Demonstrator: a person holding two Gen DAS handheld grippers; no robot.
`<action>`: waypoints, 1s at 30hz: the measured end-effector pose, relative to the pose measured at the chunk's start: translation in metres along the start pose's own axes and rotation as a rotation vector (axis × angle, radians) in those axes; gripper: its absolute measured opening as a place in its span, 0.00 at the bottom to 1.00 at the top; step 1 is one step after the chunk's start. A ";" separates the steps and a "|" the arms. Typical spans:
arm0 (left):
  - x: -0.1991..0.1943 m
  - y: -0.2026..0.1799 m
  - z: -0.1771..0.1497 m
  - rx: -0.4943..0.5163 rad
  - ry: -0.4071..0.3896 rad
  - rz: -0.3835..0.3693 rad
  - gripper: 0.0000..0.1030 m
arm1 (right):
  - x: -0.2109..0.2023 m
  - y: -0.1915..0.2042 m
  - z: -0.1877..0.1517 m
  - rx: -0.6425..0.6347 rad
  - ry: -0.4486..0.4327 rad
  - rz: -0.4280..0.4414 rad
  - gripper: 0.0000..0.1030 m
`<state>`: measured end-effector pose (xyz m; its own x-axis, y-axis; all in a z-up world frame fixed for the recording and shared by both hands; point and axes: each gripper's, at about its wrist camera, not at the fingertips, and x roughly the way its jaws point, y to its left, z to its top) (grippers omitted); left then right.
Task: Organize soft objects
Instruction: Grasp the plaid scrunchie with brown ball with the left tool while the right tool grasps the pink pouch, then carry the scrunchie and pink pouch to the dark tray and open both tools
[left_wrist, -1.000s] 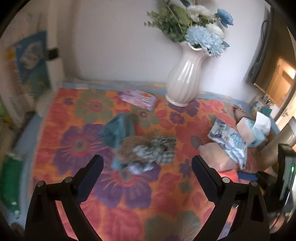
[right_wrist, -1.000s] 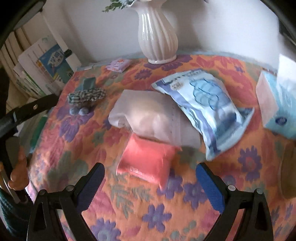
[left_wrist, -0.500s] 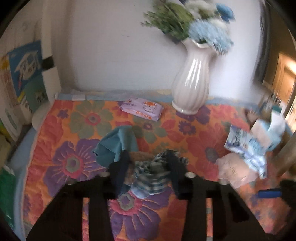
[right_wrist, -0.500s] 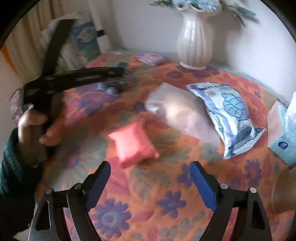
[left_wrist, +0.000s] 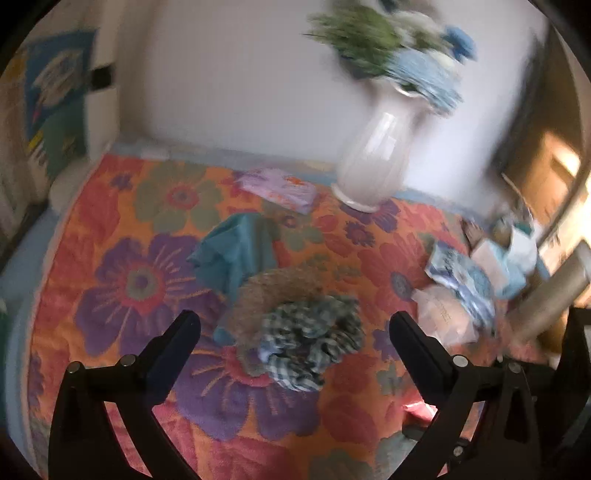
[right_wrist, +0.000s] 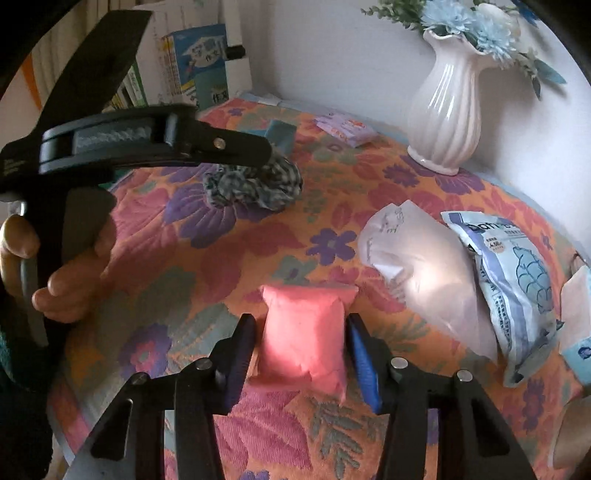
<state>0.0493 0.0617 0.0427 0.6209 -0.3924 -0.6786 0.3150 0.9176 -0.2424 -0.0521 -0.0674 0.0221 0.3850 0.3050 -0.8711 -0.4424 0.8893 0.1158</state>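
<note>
While the floral-covered worktop (right_wrist: 229, 258) is seen from both wrists, the right tongs (right_wrist: 301, 347) are closed in on the pink pouch (right_wrist: 306, 332), a finger pressed against each of its flanks, and the pouch is pinched low at the near edge of the cover. Just to its right, a translucent white bag (right_wrist: 424, 273) is seen lying against a blue-and-white printed pack (right_wrist: 517, 295). Over on the left, the left tongs (left_wrist: 295, 328) are spread wide, nothing gripped, and are held above the checked cloth bundle (left_wrist: 310, 339), which is framed between the two fingers. That bundle is heaped on a brownish fabric (left_wrist: 273, 291), with a teal cloth (left_wrist: 236, 251) just behind it. From the right wrist view, the same checked bundle is partly covered by the left tool's black finger, and the hand (right_wrist: 66, 266) is seen wrapped round the handle. At the back, a white ribbed vase (right_wrist: 447, 110) with blue flowers is stood by the wall, and a small lilac packet (right_wrist: 347, 129) is laid near it. The left wrist view is heavily blurred.
</note>
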 end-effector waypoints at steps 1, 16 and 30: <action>0.002 -0.003 -0.001 0.019 0.006 0.010 0.99 | 0.000 -0.002 0.000 0.009 -0.002 0.010 0.47; 0.004 -0.016 0.004 0.058 -0.054 0.118 0.39 | -0.004 -0.001 0.001 0.032 -0.065 -0.045 0.38; -0.034 -0.049 -0.010 0.040 -0.137 -0.025 0.39 | -0.045 0.004 -0.032 0.036 -0.135 -0.092 0.37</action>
<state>0.0057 0.0306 0.0704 0.7038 -0.4228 -0.5709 0.3584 0.9052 -0.2285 -0.0972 -0.0881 0.0465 0.5286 0.2627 -0.8072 -0.3718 0.9265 0.0580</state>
